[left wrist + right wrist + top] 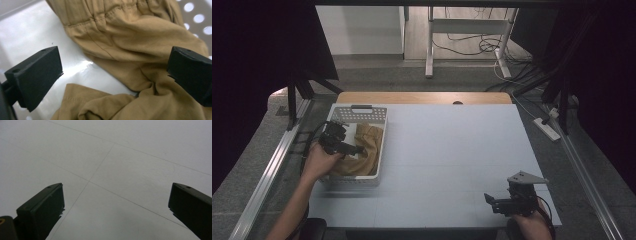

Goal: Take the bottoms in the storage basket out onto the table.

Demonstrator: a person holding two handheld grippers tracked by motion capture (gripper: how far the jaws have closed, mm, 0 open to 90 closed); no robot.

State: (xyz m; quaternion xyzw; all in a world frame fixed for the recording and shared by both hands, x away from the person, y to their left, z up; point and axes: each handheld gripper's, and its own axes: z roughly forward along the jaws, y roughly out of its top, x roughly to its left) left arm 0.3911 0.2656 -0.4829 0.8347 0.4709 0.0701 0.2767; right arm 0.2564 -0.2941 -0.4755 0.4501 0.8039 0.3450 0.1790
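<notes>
A tan garment [363,150] lies crumpled in a white perforated basket [360,114] at the table's left side. My left gripper [354,149] reaches into the basket just above the cloth. In the left gripper view the tan garment [130,50] with its gathered waistband spreads between the wide-apart jaws, and nothing is gripped. The left gripper [115,80] is open. My right gripper [492,201] hovers low over the bare table near the front right corner. Its jaws [115,212] stand open over the white surface.
The white tabletop [452,150] stretches between the basket and the right gripper. A wooden strip [422,97] borders the far edge. Metal rails run along both sides of the table, and a desk frame with cables stands on the floor behind.
</notes>
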